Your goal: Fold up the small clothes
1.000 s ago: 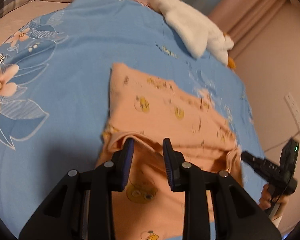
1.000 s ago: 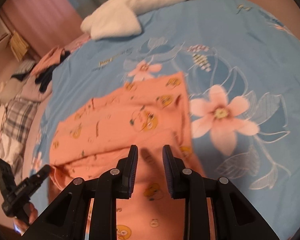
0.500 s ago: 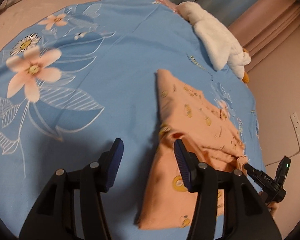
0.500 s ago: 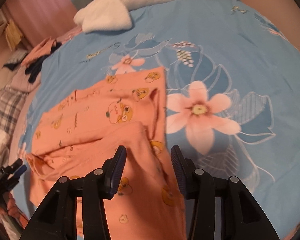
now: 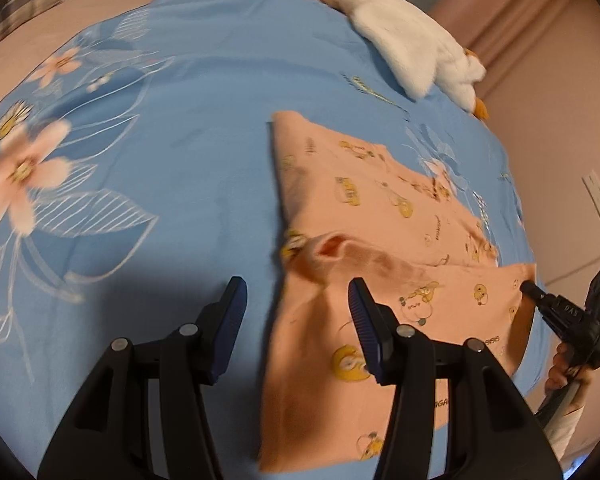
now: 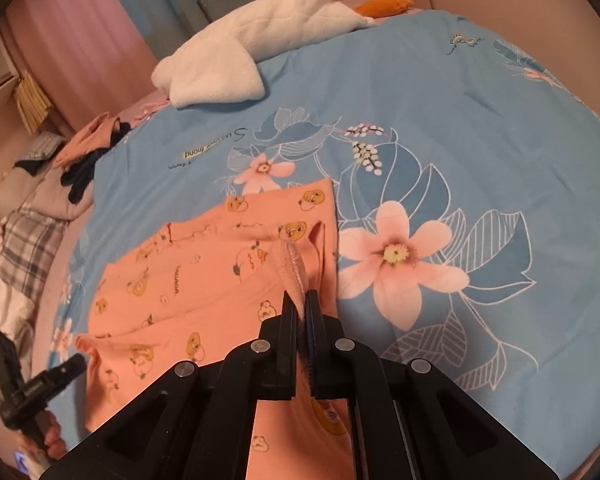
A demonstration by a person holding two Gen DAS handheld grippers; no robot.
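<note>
Plush goose [image 6: 260, 40] lies beyond orange garment [image 6: 204, 280].

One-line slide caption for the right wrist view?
Right hand-held gripper shut on a ribbed edge of the orange printed garment on the blue floral bedspread.

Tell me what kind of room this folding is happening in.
Most likely a bedroom: the orange garment lies on a blue floral bedspread, with a white plush goose at its far edge and curtains behind.
</note>
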